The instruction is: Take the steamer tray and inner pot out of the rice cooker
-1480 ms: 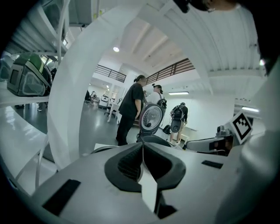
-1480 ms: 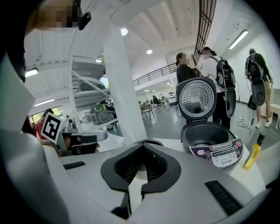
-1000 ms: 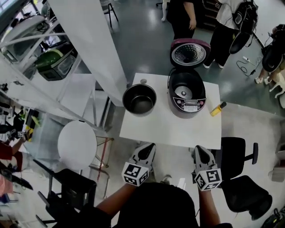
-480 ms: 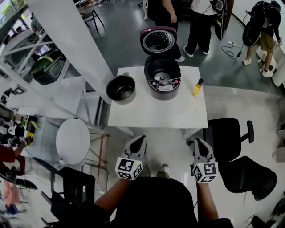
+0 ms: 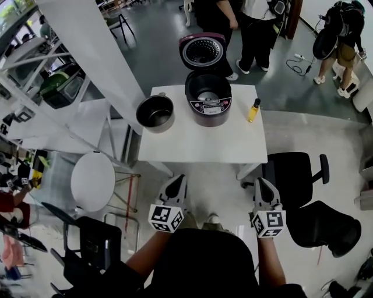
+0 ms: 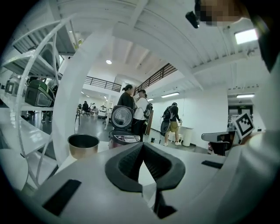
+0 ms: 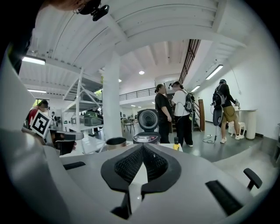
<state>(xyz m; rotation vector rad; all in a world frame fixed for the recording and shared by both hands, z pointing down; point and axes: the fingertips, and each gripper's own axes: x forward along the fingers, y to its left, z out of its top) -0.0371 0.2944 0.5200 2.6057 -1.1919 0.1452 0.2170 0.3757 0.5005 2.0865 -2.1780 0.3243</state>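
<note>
The dark purple rice cooker (image 5: 208, 100) stands at the far middle of the white table (image 5: 198, 145) with its lid (image 5: 202, 52) swung up and its well bare. The metal inner pot (image 5: 155, 112) sits on the table to the cooker's left. I can make out no steamer tray. My left gripper (image 5: 177, 180) and right gripper (image 5: 261, 183) hang shut and empty over the floor, short of the table's near edge. The left gripper view shows the pot (image 6: 83, 145) and cooker (image 6: 125, 138) beyond the shut left gripper (image 6: 143, 148). The right gripper view shows the cooker (image 7: 147, 138) past the shut right gripper (image 7: 143, 148).
A yellow bottle (image 5: 253, 110) stands right of the cooker. A black office chair (image 5: 297, 174) is at the table's right, a round white stool (image 5: 93, 181) at its left. White shelving (image 5: 35, 75) fills the left side. People (image 5: 221, 14) stand behind the table.
Both grippers have drawn back from the table's near edge, so bare floor now lies between them and the table. The pot and cooker have kept their places on the table.
</note>
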